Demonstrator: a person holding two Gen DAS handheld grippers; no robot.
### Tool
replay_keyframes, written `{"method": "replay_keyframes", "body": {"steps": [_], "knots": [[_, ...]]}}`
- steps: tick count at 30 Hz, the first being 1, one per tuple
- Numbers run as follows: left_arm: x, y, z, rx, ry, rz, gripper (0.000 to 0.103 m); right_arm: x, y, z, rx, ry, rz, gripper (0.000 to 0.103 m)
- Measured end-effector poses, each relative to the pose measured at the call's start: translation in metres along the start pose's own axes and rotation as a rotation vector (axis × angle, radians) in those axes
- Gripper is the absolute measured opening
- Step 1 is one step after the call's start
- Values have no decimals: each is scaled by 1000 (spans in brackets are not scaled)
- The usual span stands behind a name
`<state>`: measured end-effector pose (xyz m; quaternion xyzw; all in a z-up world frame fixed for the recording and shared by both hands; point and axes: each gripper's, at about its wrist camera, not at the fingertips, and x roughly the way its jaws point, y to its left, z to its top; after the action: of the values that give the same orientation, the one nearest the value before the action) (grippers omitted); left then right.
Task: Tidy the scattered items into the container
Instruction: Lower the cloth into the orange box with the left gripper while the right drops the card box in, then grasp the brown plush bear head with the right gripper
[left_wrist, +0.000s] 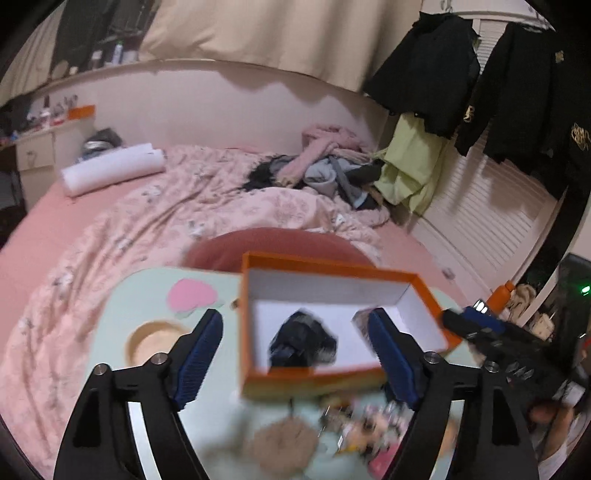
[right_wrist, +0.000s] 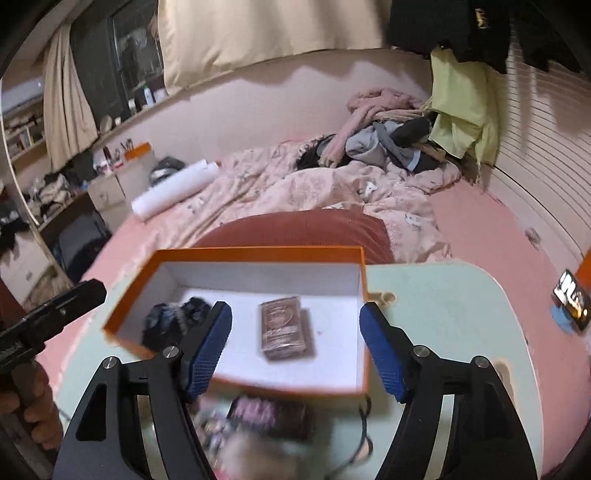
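Observation:
An orange box (left_wrist: 321, 378) with a white inside sits on a pale green table (left_wrist: 147, 295). It holds a black crumpled item (left_wrist: 304, 341). In the right wrist view the box (right_wrist: 258, 254) holds the black item (right_wrist: 173, 317) and a brown packet (right_wrist: 284, 328). My left gripper (left_wrist: 295, 350) is open above the box's near side. My right gripper (right_wrist: 295, 345) is open above the box and empty; it also shows in the left wrist view (left_wrist: 480, 325). Blurred small items (left_wrist: 354, 428) lie on the table in front of the box, also in the right wrist view (right_wrist: 266, 417).
A round wooden coaster (left_wrist: 155, 341) and a pink sticker (left_wrist: 192, 293) are on the table's left. A dark red cushion (right_wrist: 295, 232) lies behind the box. A pink bed (left_wrist: 147, 206) with clothes (left_wrist: 332, 166) is beyond. A phone (right_wrist: 570, 299) lies at right.

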<state>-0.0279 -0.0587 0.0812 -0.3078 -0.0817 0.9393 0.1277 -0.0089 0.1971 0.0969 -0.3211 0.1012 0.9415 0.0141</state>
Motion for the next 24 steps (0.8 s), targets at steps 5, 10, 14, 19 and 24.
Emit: {"method": "replay_keyframes", "body": {"steps": [5, 10, 14, 19, 24], "knots": [[-31, 3, -53, 49, 71, 11, 90, -42, -2, -33, -2, 25, 69, 74], [-43, 8, -97, 13, 115, 6, 90, -59, 8, -86, -98, 92, 53, 74], [-39, 6, -114, 11, 121, 40, 90, -63, 19, -119, -174, 135, 67, 74], [-25, -3, -127, 67, 156, 125, 90, -47, 27, -137, -228, 188, 22, 74], [-22, -23, -148, 214, 84, 240, 95, -38, 23, -143, -241, 183, 8, 85]]}}
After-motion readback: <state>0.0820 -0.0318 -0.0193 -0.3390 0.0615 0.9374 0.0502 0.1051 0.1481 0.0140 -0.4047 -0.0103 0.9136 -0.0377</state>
